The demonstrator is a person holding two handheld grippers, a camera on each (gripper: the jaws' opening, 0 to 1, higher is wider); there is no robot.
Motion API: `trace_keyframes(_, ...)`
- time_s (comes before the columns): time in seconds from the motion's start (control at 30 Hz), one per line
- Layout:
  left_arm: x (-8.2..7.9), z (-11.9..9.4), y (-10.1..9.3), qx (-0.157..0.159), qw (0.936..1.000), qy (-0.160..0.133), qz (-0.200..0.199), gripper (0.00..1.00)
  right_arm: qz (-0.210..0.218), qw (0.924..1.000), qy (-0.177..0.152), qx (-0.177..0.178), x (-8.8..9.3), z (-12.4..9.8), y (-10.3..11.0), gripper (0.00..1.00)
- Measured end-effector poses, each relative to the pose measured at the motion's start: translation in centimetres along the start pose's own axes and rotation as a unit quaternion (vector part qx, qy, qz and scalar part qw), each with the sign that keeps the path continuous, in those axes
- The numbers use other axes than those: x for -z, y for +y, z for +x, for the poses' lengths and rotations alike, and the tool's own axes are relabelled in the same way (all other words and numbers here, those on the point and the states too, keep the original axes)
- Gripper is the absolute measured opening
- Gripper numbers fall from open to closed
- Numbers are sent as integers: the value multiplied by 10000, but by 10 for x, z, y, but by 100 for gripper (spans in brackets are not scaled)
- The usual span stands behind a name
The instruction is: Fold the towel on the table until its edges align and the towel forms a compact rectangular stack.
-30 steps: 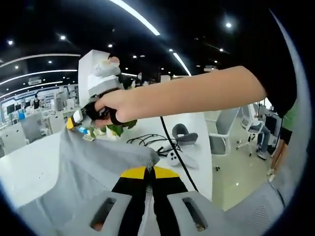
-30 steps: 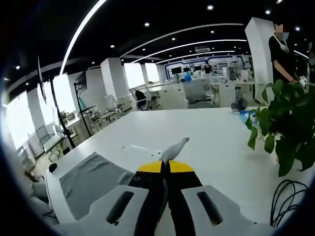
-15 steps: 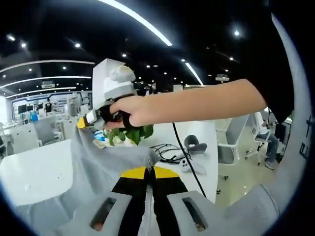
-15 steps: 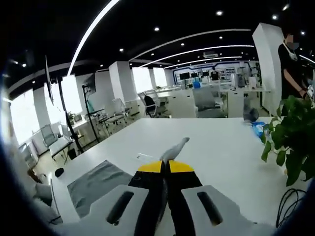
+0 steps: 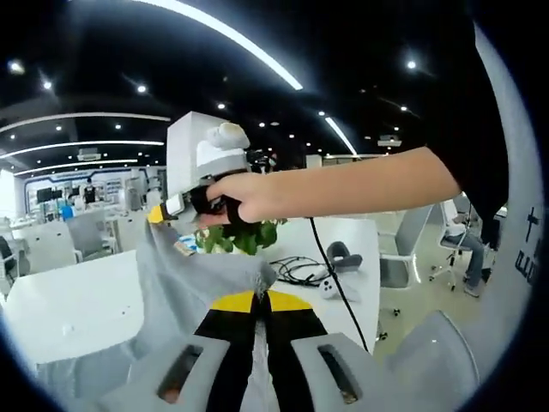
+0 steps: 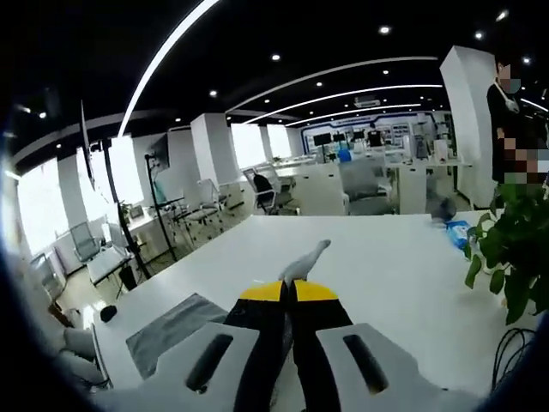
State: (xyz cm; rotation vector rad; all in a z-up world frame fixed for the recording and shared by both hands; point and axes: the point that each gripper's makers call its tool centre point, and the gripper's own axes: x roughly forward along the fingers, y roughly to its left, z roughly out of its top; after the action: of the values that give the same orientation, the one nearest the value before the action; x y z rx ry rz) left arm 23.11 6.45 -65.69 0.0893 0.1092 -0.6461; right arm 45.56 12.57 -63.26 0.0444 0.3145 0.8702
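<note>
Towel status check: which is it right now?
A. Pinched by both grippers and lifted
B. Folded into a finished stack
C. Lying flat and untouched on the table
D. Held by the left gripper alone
A: the left gripper is shut on the gray towel, and the right gripper pinches a corner, the cloth hanging between them above the white table.

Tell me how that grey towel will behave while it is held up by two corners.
The grey towel probably stays floppy: it sags and creases between the left tongs and the right tongs. It seems light, since a small pinch at each corner carries it. Its free part likely drapes down and swings.
</note>
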Motion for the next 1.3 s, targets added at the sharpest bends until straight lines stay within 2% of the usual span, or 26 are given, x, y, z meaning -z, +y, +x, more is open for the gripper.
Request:
trace_keyframes(0.27,-3,-29,24,-183,9998,-27,16,3,65,9999,-56,-102,-7,14,28,0)
trace_keyframes(0.57,-10,-57,42,-306,9994,-168,-50,3,89,9997,-142,-169,-20,28,56,0)
trace_keyframes(0.9,-11,-95,68,-496,9985,-210,-9,3,229,9992,-222,-250,-25,47,92,0)
trace_keyframes(1.3,-1,-132,92,-668,9977,-140,-34,3,264,9985,-206,-425,-22,72,133,0)
